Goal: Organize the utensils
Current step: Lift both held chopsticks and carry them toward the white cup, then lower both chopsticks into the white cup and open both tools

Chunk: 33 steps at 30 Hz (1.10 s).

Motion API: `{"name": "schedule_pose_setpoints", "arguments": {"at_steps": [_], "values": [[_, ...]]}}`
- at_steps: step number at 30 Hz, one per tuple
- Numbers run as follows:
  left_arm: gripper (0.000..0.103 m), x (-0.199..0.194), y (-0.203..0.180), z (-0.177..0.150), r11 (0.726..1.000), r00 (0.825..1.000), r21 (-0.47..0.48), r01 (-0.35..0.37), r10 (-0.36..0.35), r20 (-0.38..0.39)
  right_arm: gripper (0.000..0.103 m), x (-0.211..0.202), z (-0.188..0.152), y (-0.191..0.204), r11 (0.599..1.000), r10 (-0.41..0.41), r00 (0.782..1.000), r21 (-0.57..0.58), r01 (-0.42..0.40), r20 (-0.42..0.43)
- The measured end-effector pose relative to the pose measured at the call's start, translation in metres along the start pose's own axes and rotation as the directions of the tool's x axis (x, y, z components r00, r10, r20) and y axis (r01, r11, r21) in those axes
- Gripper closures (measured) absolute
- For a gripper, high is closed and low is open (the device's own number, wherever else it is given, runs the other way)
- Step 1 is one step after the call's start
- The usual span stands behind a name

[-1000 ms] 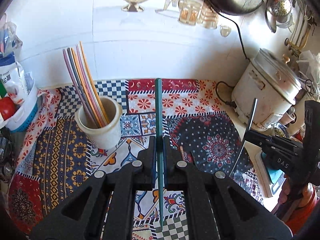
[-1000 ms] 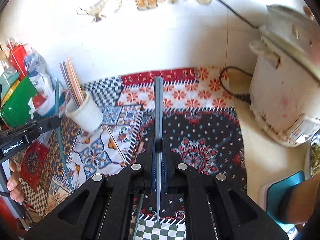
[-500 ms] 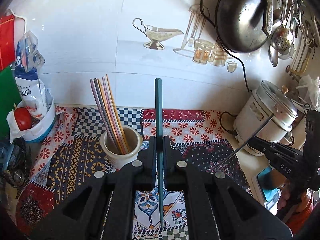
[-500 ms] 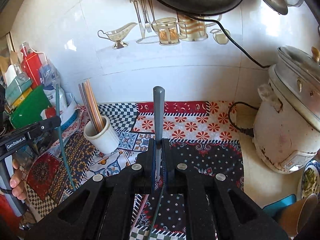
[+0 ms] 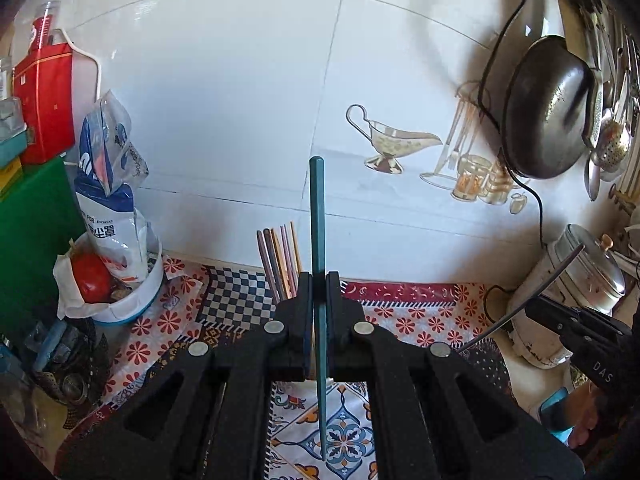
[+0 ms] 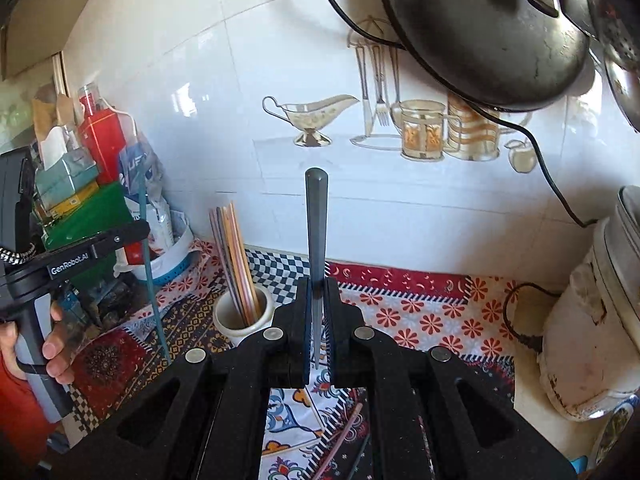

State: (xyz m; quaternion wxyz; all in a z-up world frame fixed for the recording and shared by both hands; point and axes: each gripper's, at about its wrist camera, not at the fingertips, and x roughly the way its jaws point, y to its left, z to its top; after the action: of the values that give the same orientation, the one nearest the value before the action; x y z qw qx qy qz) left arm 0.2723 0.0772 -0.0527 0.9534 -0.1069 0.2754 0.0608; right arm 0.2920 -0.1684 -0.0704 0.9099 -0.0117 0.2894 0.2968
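Note:
My left gripper is shut on a teal chopstick that stands upright above the patterned cloth. My right gripper is shut on a grey chopstick, also upright. A white cup with several coloured chopsticks stands on the cloth left of the right gripper; in the left wrist view only those chopsticks show, just behind the left finger. The left gripper with its teal chopstick shows at left in the right wrist view. Two more chopsticks lie on the cloth under the right gripper.
A white rice cooker with a black cord stands at the right. A dark wok hangs on the tiled wall above. A white tub with a bag and a tomato, a green board and boxes crowd the left.
Both grippers have risen and tilted up toward the wall, each still holding its chopstick. The cup now sits lower and nearer in both views.

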Motion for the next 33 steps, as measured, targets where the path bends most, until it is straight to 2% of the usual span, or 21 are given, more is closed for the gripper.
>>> {"name": "schedule_pose_setpoints", "arguments": {"at_steps": [8, 17, 26, 33], "values": [[0.099, 0.019, 0.012, 0.024, 0.999, 0.998, -0.027, -0.020, 0.022, 0.057, 0.098, 0.017, 0.029, 0.029, 0.996, 0.078, 0.996, -0.039, -0.076, 0.049], [0.099, 0.044, 0.021, 0.041, 0.997, 0.991, -0.062, -0.040, 0.048, 0.122, 0.098, 0.049, 0.045, 0.054, 0.987, 0.137, 0.990, -0.082, -0.135, 0.021], [0.099, 0.093, 0.035, 0.021, 0.991, 0.995, -0.117, -0.068, 0.076, 0.070, 0.098, 0.087, 0.036, 0.069, 0.982, 0.158, 0.986, -0.096, -0.162, -0.054], [0.099, 0.113, 0.035, -0.006, 0.993, 0.995, -0.075, -0.095, 0.095, -0.008, 0.098, 0.126, 0.019, 0.068, 0.984, 0.144, 0.978, -0.086, -0.158, -0.153]]}}
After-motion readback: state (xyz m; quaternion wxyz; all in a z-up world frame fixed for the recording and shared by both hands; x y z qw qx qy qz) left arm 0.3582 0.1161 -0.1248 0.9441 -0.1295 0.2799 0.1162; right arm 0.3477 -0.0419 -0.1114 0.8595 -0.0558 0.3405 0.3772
